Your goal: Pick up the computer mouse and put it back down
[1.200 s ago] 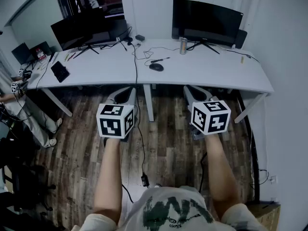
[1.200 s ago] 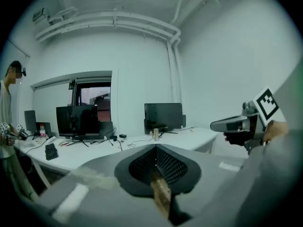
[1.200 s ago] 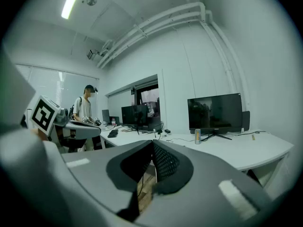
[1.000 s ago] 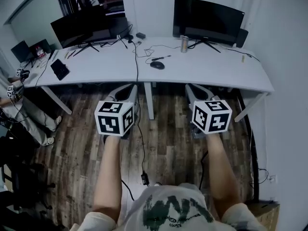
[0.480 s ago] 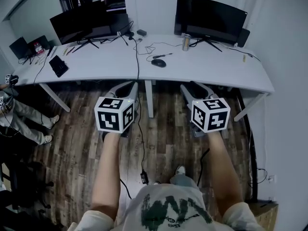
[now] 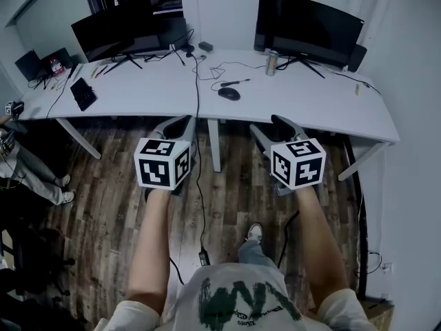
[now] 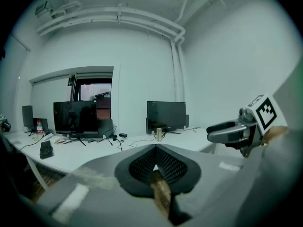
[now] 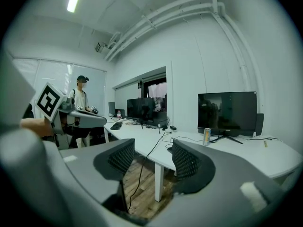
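The computer mouse point(image 6: 229, 93) lay on the white bench point(image 6: 151, 92) in the upper middle of the head view. It sat just below a dark pen point(image 6: 234, 83) and to the lower left of a drink can point(image 6: 271, 63), and neither tongs touched it. Two dark monitors stood at the back of the bench, one at upper left point(image 6: 127, 33) and one at upper right point(image 6: 309, 21).

Both tongs were held over the wooden floor point(image 6: 227, 185), in front of the bench's near edge and well apart from the mouse. The left tongs point(image 6: 178, 124), at centre left, were closed together with nothing between them. In the left gripper view their ribbed pads point(image 7: 142, 167) met along a line.

The right tongs point(image 6: 270, 126), at centre right, stood apart and had just been opening. In the right gripper view only the floor, a bench leg point(image 8: 159, 183) and a hanging cable point(image 8: 142, 168) showed in the gap between them.
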Demonstrator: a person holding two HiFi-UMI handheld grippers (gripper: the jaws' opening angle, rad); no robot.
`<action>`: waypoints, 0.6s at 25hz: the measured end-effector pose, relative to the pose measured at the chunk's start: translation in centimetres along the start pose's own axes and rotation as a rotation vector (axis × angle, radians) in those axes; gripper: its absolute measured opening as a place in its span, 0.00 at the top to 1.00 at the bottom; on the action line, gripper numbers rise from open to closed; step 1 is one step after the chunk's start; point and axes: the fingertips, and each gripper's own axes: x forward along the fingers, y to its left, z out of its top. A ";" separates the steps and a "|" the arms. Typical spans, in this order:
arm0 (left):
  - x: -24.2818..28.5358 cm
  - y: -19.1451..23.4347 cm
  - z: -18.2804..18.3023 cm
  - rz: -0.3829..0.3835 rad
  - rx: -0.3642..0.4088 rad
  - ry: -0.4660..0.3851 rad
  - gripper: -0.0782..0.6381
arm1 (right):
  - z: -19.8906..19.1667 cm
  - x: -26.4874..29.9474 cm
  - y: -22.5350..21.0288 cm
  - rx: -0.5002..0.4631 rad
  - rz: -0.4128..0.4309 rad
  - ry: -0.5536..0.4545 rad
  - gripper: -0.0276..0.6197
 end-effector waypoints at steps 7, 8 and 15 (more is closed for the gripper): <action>6.0 1.6 0.6 0.052 -0.013 0.017 0.89 | 0.2 5.3 -4.3 -0.013 0.069 0.021 0.55; 6.9 1.8 0.8 0.059 -0.015 0.018 0.89 | 0.4 6.1 -5.0 -0.017 0.078 0.024 0.54; 12.8 2.6 2.3 0.115 -0.029 0.031 0.89 | 1.5 10.5 -10.2 -0.012 0.130 0.037 0.50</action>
